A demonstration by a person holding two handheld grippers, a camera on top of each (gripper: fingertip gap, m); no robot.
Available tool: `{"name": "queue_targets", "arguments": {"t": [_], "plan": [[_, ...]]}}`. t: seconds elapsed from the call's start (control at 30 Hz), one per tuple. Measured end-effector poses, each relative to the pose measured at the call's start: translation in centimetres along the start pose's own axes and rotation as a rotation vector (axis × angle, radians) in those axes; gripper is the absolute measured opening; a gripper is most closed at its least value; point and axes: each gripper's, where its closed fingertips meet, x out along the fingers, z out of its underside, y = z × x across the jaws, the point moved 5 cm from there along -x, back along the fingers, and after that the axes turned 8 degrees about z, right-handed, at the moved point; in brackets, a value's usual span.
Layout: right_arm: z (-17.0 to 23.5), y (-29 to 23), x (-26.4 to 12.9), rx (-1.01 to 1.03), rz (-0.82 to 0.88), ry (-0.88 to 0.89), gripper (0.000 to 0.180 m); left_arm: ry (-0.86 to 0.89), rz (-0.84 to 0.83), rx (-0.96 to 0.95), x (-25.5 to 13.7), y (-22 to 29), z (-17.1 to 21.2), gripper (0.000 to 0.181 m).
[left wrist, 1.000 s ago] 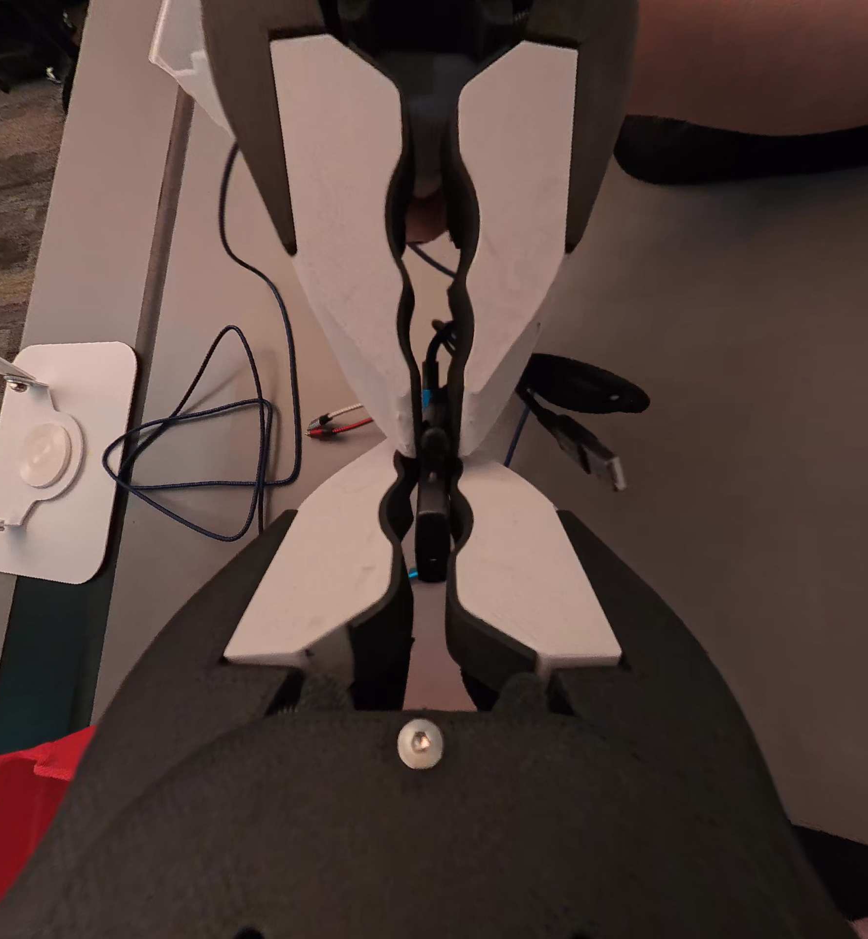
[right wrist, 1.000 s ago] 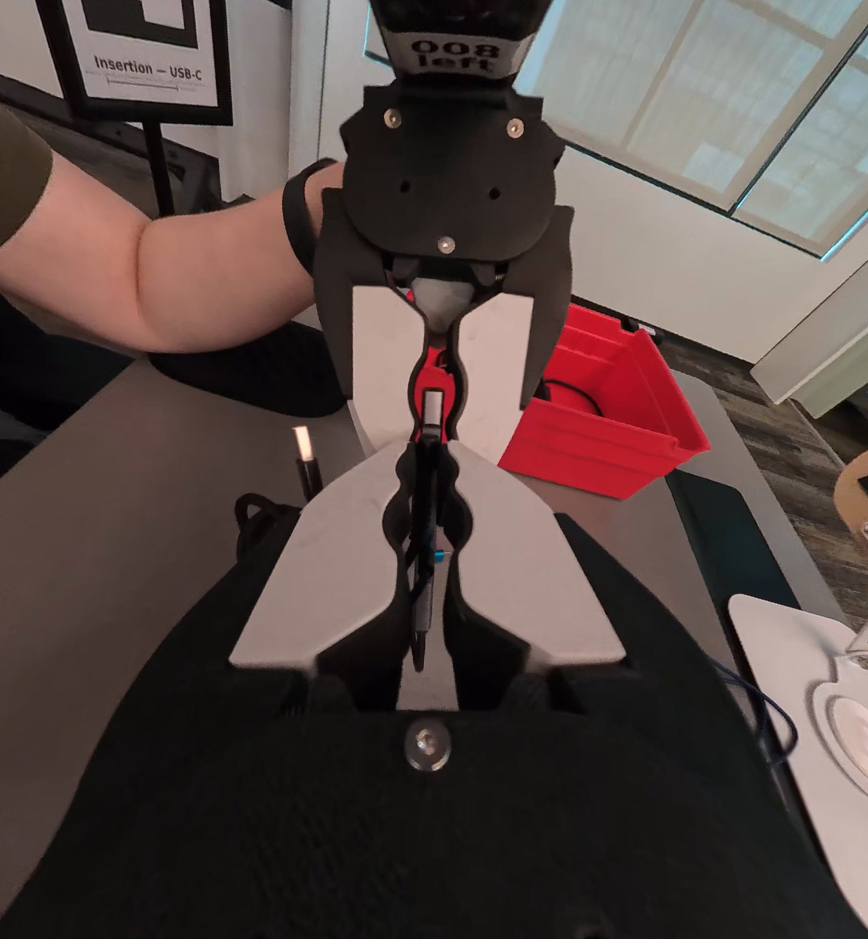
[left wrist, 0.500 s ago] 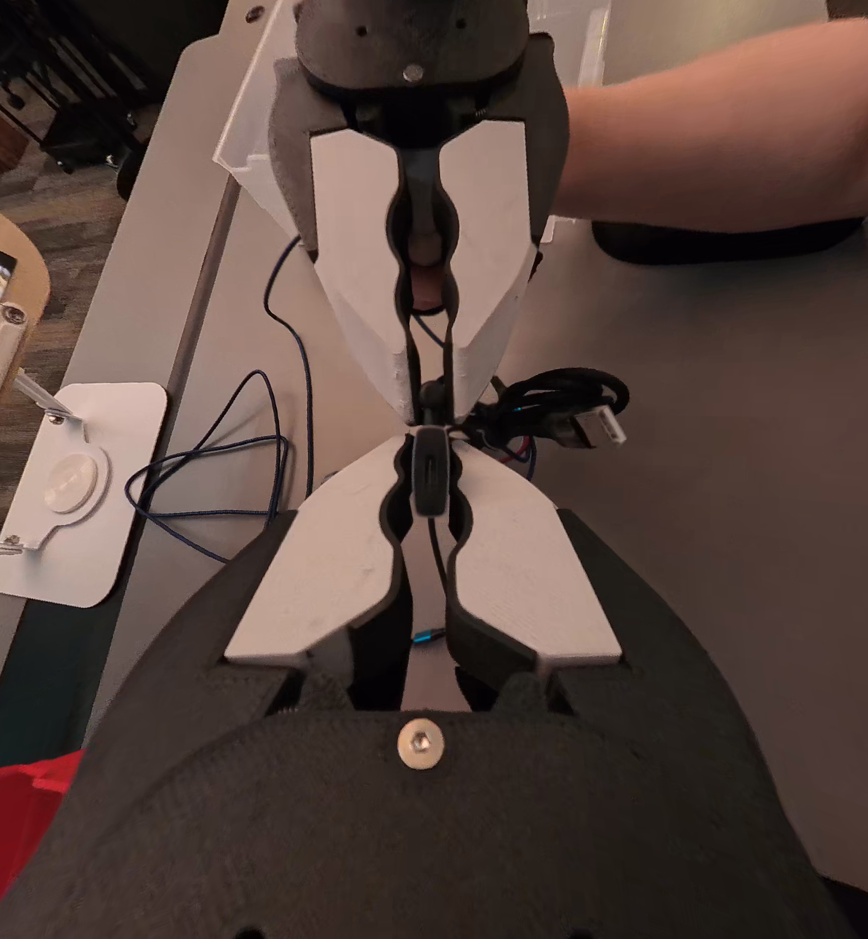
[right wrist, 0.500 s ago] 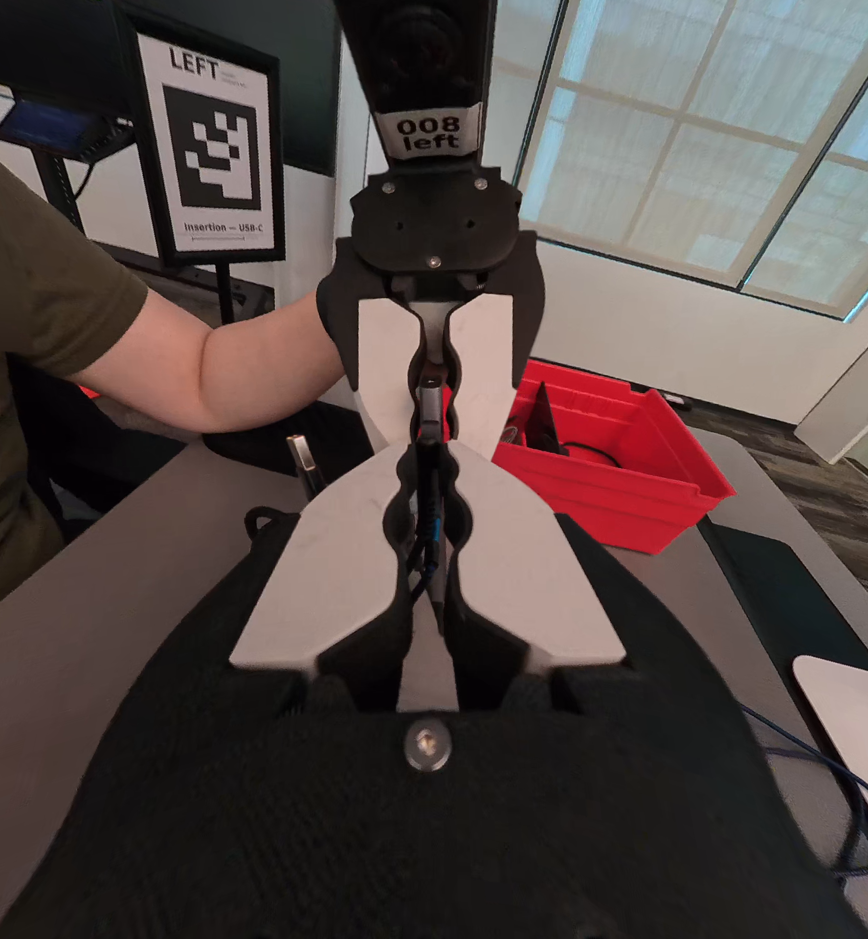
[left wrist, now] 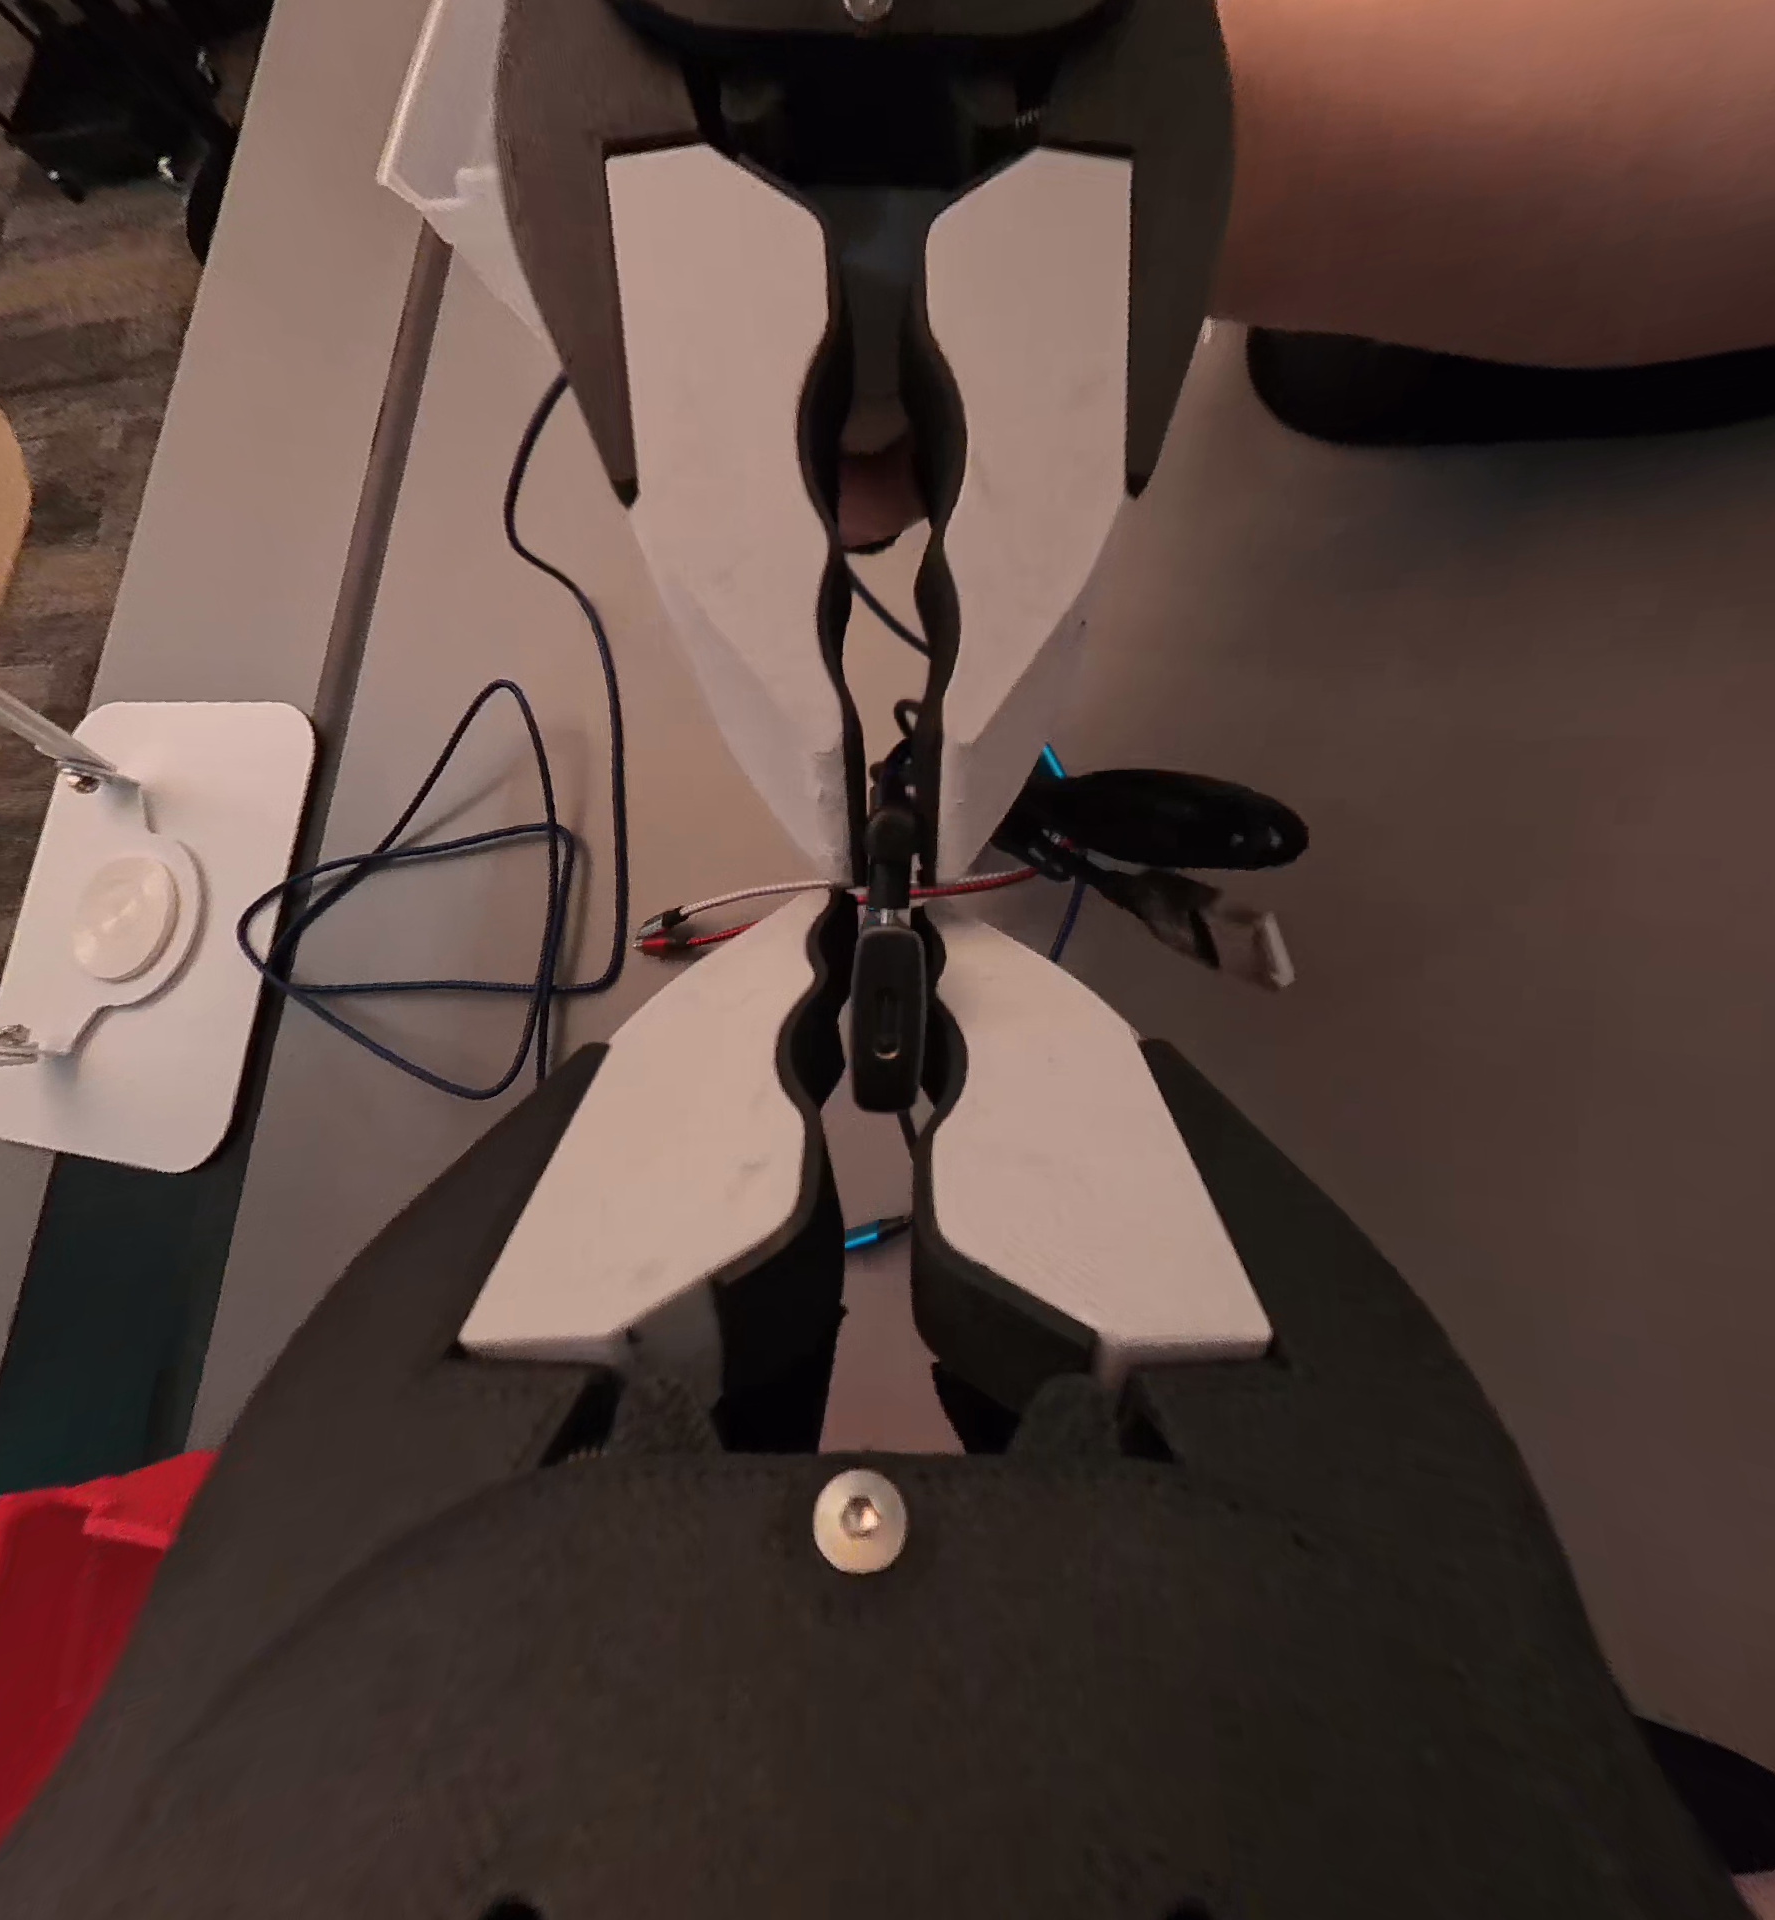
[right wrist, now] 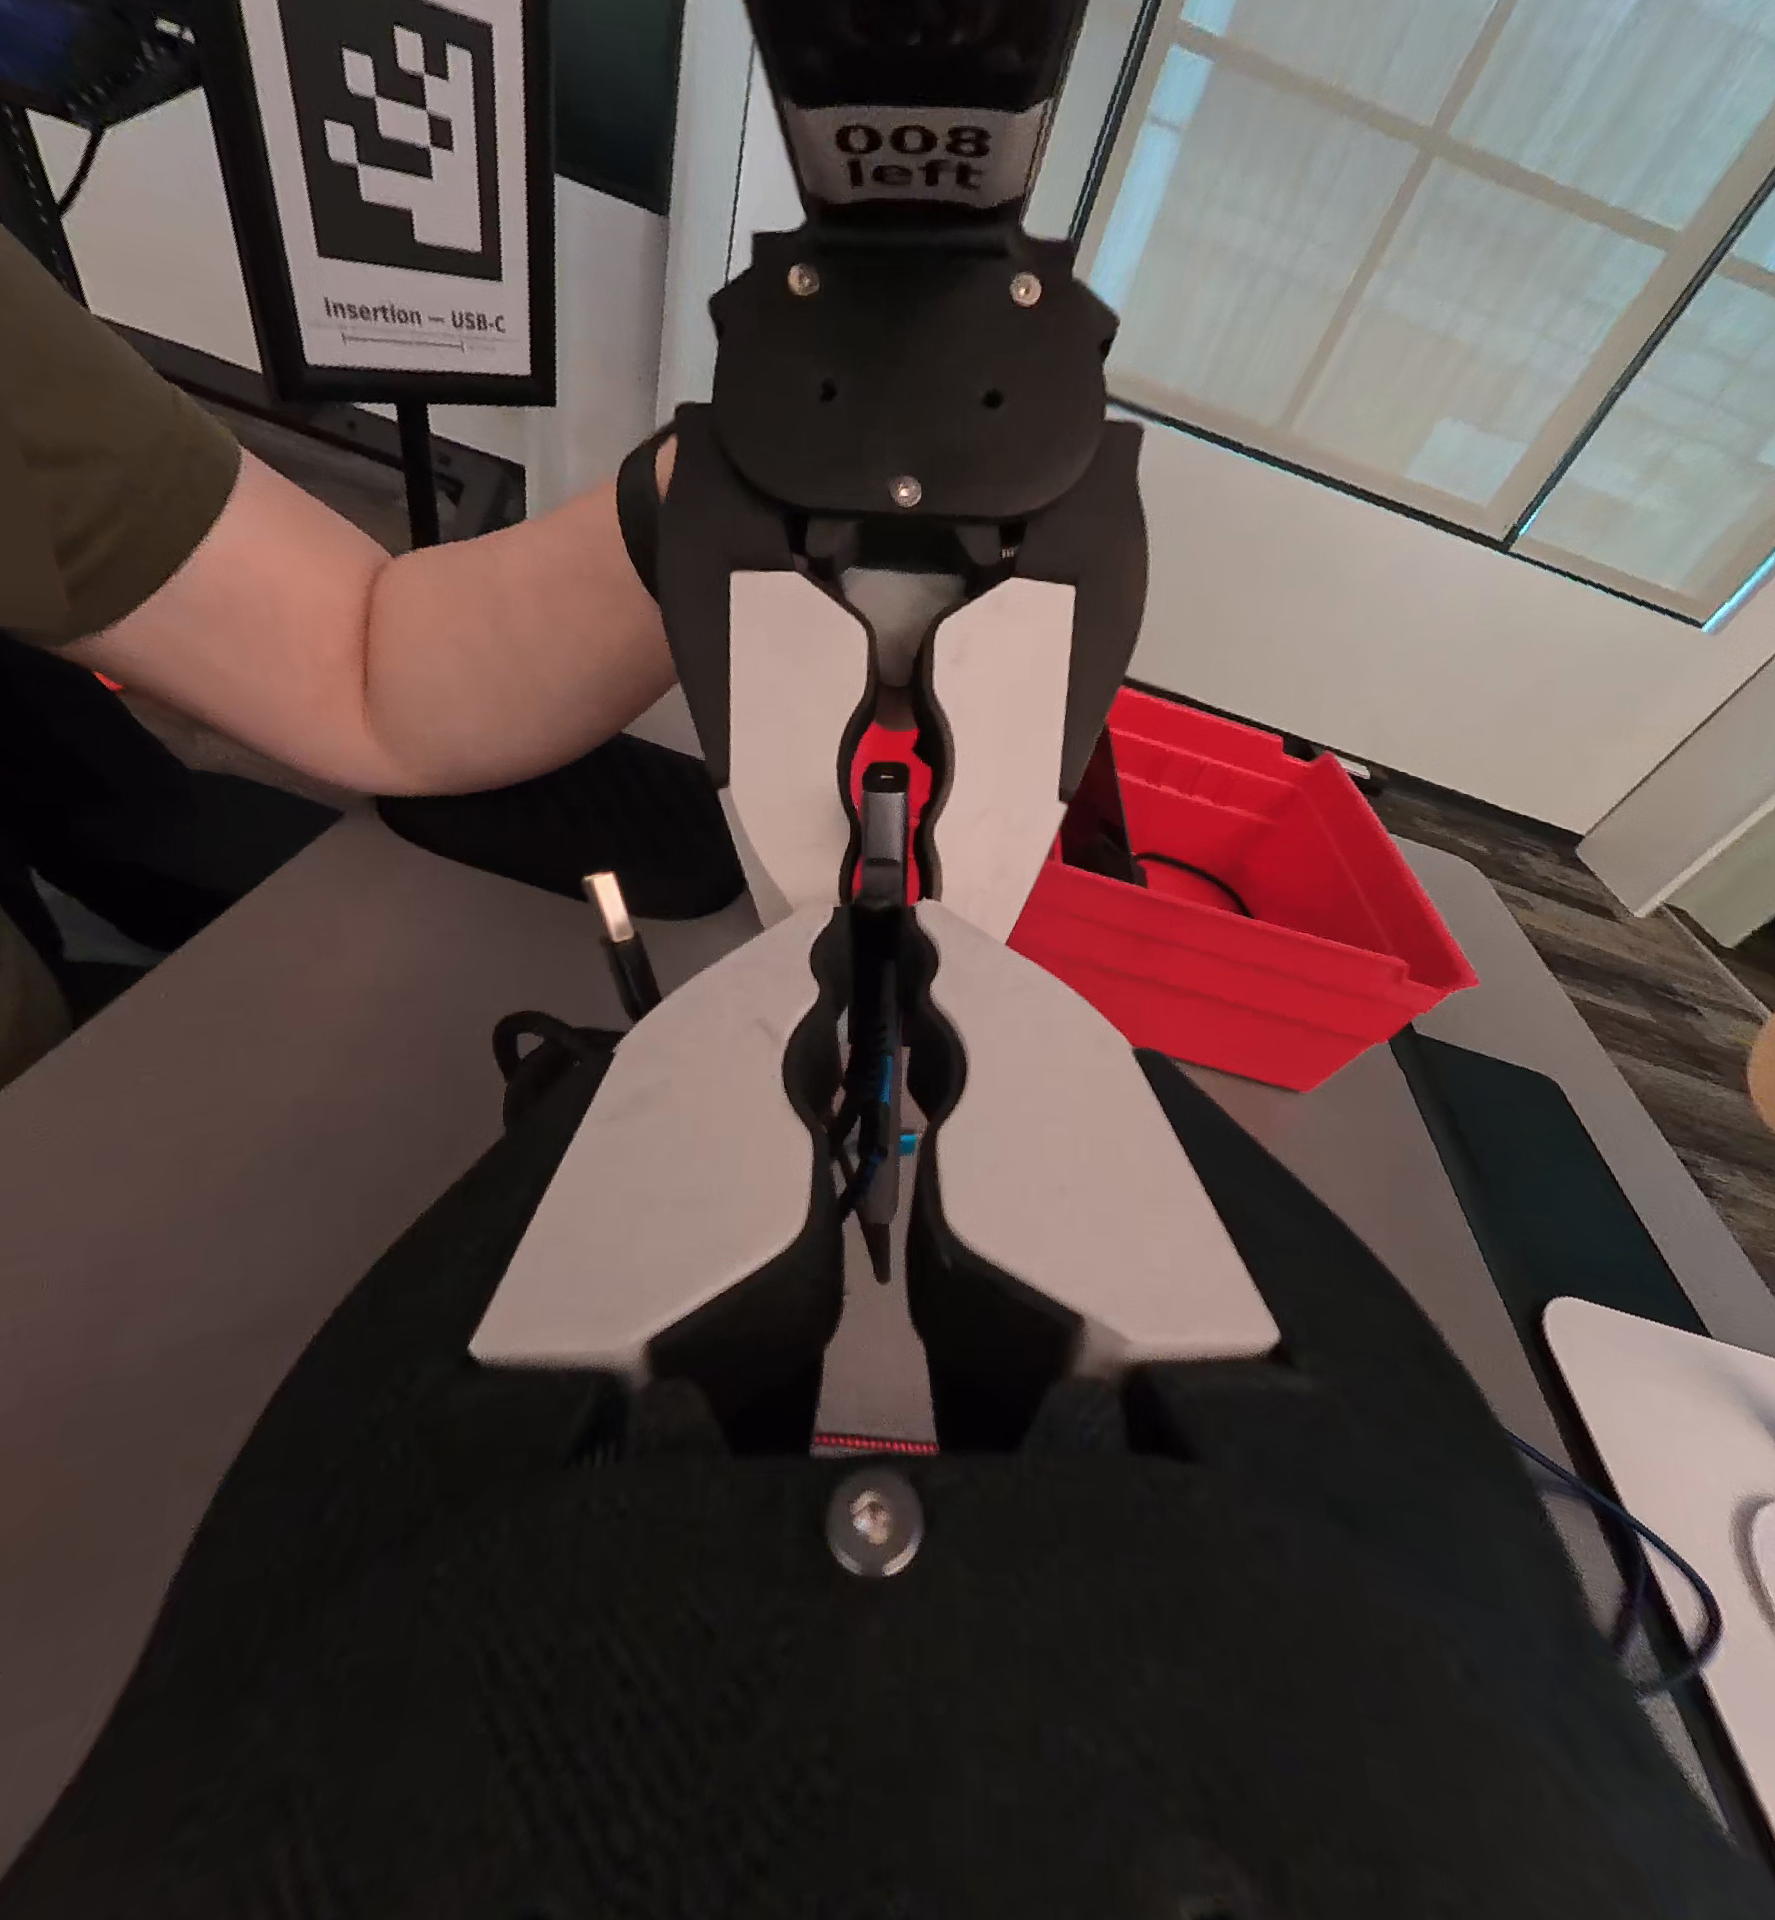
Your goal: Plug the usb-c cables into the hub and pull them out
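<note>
My left gripper is shut on a slim dark hub, whose rear end shows a port. The hub looks grey in the right wrist view. My right gripper is shut on a black usb-c plug with a blue cable trailing back between its fingers. The two grippers meet tip to tip above the grey table. The plug touches the hub's front end. I cannot tell how deep it sits.
Loose blue cable loops, a red-and-white cable and a black coiled cable with a usb-a plug lie on the table. A red bin, a white base plate and a person's forearm are nearby. Both grippers' tips are close together, under 4 cm apart.
Both grippers stay shut and tip to tip. Half a second ago the opposite gripper looked smaller and farther off; now each has drawn close again, and the hub sits slightly deeper between my left fingers.
</note>
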Motion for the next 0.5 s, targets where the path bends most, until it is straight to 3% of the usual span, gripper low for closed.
{"name": "queue_targets", "arguments": {"t": [0.23, 0.5], "plan": [[-0.6, 0.7, -0.9, 0.062, 0.011, 0.091, 0.008, -0.012, -0.068, 0.016, -0.5, -0.5, 0.6, 0.009], [-1.2, 1.1, -1.8, 0.060, 0.035, 0.123, 0.008, 0.220, 0.021, -0.012, -0.3, -1.1, -0.5, 0.010]]}}
